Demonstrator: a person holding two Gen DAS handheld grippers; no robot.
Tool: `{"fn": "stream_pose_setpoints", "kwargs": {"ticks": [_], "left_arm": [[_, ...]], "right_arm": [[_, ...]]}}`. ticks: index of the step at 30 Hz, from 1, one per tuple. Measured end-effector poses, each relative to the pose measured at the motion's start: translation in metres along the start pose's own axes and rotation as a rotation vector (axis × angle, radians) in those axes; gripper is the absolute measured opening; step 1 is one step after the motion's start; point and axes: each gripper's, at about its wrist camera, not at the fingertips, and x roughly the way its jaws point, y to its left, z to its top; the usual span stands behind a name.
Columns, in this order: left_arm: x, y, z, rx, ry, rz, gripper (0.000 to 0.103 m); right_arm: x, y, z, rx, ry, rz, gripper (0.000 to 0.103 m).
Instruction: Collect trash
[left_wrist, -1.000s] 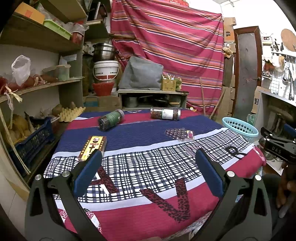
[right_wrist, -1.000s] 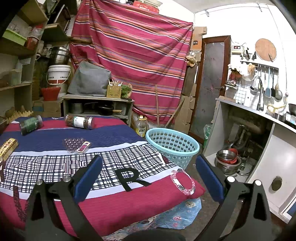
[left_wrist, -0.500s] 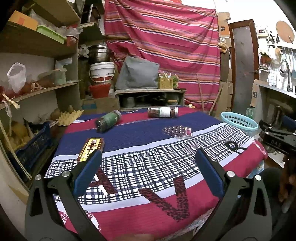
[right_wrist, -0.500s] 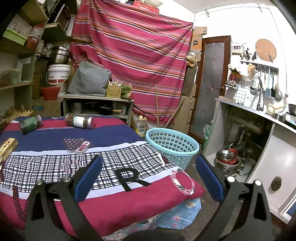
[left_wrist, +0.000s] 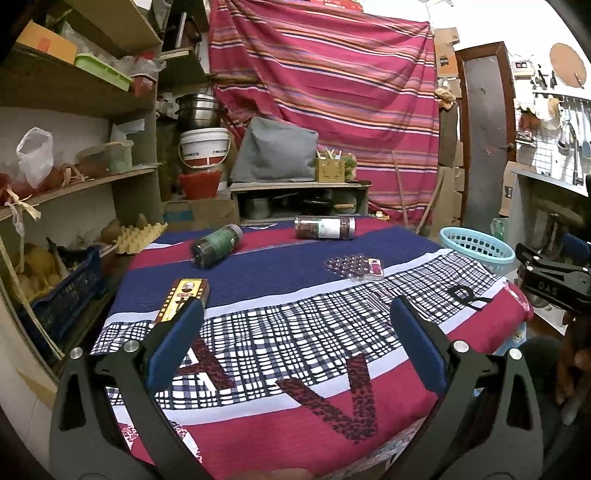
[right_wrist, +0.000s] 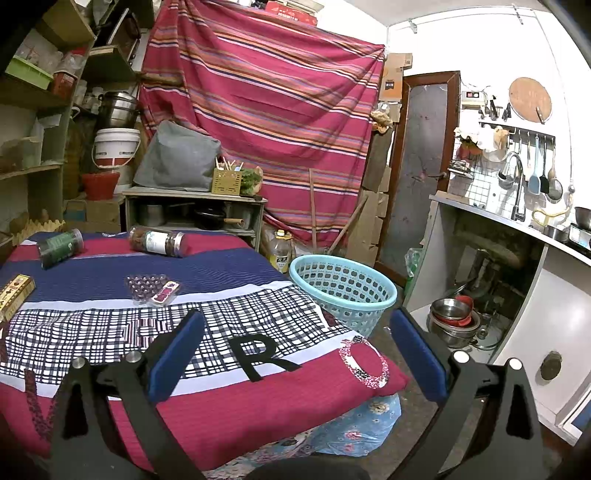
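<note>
Four bits of trash wait while my empty, wide-open left gripper (left_wrist: 295, 332) has crept nearer the gold box (left_wrist: 183, 298) at ten o'clock.

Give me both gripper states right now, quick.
Left gripper: open, blue-padded fingers spread wide, holding nothing, above the striped cloth-covered table.
Right gripper: open, holding nothing, above the table's edge.
</note>
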Motion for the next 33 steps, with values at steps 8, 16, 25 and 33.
{"fn": "stream_pose_setpoints", "kwargs": {"ticks": [8, 16, 25, 33], "left_arm": [[-0.004, 0.000, 0.000, 0.003, -0.018, -0.008, 0.098], [-0.005, 0.004, 0.001, -0.002, -0.037, -0.020, 0.098], [-0.006, -0.008, -0.001, 0.049, -0.044, -0.013, 0.098], [-0.006, -0.004, 0.000, 0.015, -0.047, -0.034, 0.098]], "right_arm": [[-0.001, 0.001, 0.000, 0.004, 0.003, -0.005, 0.098], [-0.001, 0.001, 0.001, 0.005, 0.002, -0.008, 0.098], [-0.001, 0.001, 0.001, 0.004, 0.003, -0.008, 0.098], [-0.002, 0.001, 0.001, 0.005, 0.003, -0.008, 0.098]]}}
